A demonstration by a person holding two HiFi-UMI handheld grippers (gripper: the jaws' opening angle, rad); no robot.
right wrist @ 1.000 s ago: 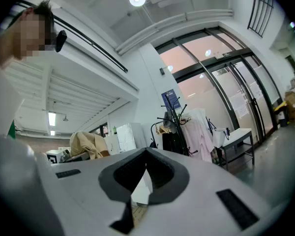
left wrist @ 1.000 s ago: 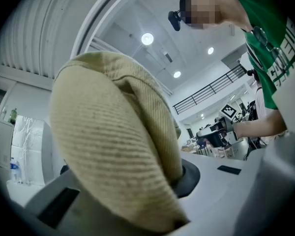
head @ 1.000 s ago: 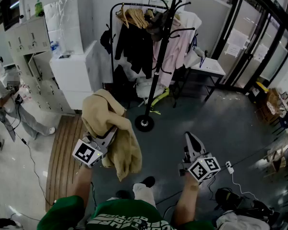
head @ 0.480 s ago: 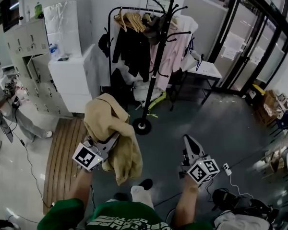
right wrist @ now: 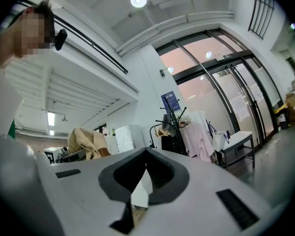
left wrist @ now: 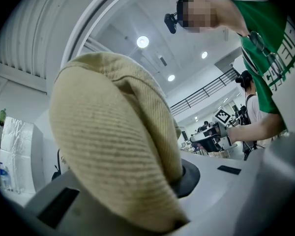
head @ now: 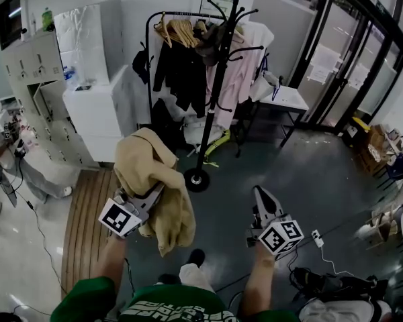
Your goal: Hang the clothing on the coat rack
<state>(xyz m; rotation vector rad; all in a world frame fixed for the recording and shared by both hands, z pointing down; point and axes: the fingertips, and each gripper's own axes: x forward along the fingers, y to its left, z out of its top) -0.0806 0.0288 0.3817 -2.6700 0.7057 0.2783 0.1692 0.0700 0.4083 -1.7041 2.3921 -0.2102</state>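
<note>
A tan ribbed garment hangs bunched over my left gripper, which is shut on it; the jaw tips are buried in the cloth. In the left gripper view the garment fills the space over the left gripper. The black coat rack stands just beyond, its round base on the floor, with clothes on its hooks. My right gripper is shut and holds nothing, to the right of the base. In the right gripper view, past the right gripper, the coat rack shows.
Behind the rack a black garment rail carries dark and pink clothes. A white cabinet and lockers stand left, with a person beside them. A small white table and glass doors are right. Cables and bags lie bottom right.
The head view has crept toward the rack, whose base now sits a little lower and further left. Both grippers hold their poses, and the left one keeps its grip on the garment.
</note>
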